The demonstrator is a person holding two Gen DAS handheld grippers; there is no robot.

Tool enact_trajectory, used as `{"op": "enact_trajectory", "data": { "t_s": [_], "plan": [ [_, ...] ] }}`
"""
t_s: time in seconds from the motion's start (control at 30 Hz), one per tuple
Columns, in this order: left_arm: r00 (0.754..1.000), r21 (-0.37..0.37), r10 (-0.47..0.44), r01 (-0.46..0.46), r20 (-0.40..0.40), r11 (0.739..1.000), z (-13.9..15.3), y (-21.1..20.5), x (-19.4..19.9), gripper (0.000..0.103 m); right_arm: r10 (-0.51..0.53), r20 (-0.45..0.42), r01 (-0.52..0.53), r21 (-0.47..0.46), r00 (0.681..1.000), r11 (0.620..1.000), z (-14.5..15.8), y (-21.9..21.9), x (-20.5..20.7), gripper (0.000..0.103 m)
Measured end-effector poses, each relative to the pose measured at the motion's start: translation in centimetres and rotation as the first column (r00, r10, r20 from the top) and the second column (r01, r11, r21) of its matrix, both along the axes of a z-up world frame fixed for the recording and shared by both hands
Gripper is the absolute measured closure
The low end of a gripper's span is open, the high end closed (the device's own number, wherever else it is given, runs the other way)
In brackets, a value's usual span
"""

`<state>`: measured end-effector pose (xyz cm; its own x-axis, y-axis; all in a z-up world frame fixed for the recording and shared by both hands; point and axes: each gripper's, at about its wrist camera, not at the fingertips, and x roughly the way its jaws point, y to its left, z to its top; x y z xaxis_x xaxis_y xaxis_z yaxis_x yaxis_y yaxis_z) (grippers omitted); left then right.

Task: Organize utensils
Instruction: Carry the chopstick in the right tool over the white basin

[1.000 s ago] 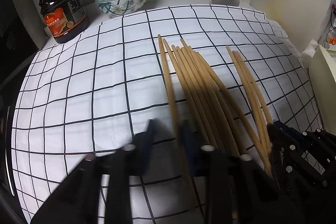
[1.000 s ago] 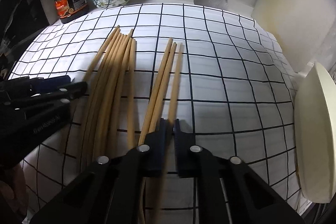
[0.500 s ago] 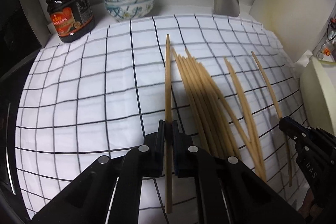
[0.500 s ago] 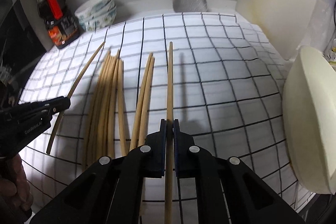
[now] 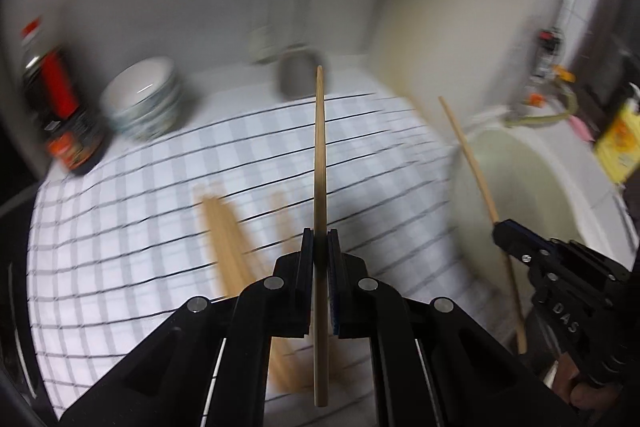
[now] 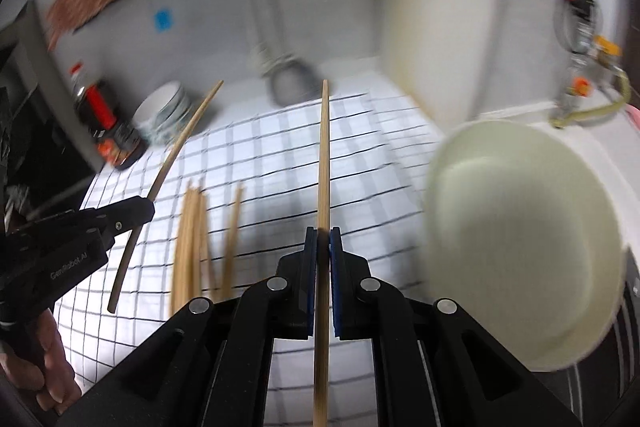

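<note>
- At the far left of the counter (image 5: 224, 99) stood a dark bottle (image 5: 60, 115) with a red handle, and just beside it a stack of bowls (image 5: 142, 103).
- A checked cloth (image 5: 120, 219) covered the counter, and on it, left of the middle, lay the loose chopsticks (image 6: 192, 239) in a bundle.
- The left hand-held gripper (image 5: 320, 259) was closed on one chopstick (image 5: 320, 155). It gripped the stick well toward the near end, so the long part pointed far.
- The right hand-held gripper (image 6: 323, 255) was closed on another chopstick (image 6: 324, 155) in the same manner, above the cloth.
- At the right edge stood a pale basin (image 6: 520, 227), empty as far as I could see.
- I judge that the sticks are light, thin and stiff, with a smooth surface. A grip far from the middle lets the long end swing or slip, so a hold nearer the middle seems safer.
</note>
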<state>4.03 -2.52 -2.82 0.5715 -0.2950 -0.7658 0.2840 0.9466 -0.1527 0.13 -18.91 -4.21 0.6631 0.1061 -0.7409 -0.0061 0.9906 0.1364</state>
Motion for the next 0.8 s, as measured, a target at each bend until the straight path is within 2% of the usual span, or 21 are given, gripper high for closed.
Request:
{"op": "enact_trajectory", "data": {
  "t_s": [0.17, 0.33, 0.5, 0.8],
  "plan": [
    [0.989, -0.053, -0.145, 0.144, -0.002, 0.988, 1.8, -7.5, -0.2, 0.096, -0.146, 0.013, 0.146, 0.004, 0.989, 0.989, 1.7, -8.0, -2.3, 0.097],
    [0.968, -0.073, -0.250, 0.248, -0.020, 0.966, 2.0, -14.9, -0.2, 0.096, -0.261, -0.005, 0.261, 0.012, 0.965, 0.965, 1.1, -14.7, -3.0, 0.097],
    [0.949, -0.054, -0.310, 0.307, -0.057, 0.950, 0.4, -21.0, 0.6, 0.096, -0.318, -0.041, 0.319, 0.042, 0.947, 0.947, -1.1, -19.3, -2.4, 0.097],
    [0.931, -0.006, -0.330, 0.334, -0.158, 0.943, -4.5, -25.7, 2.8, 0.096, -0.322, -0.147, 0.334, 0.062, 0.935, 0.941, -5.3, -22.4, 0.0, 0.097]
  ]
}}
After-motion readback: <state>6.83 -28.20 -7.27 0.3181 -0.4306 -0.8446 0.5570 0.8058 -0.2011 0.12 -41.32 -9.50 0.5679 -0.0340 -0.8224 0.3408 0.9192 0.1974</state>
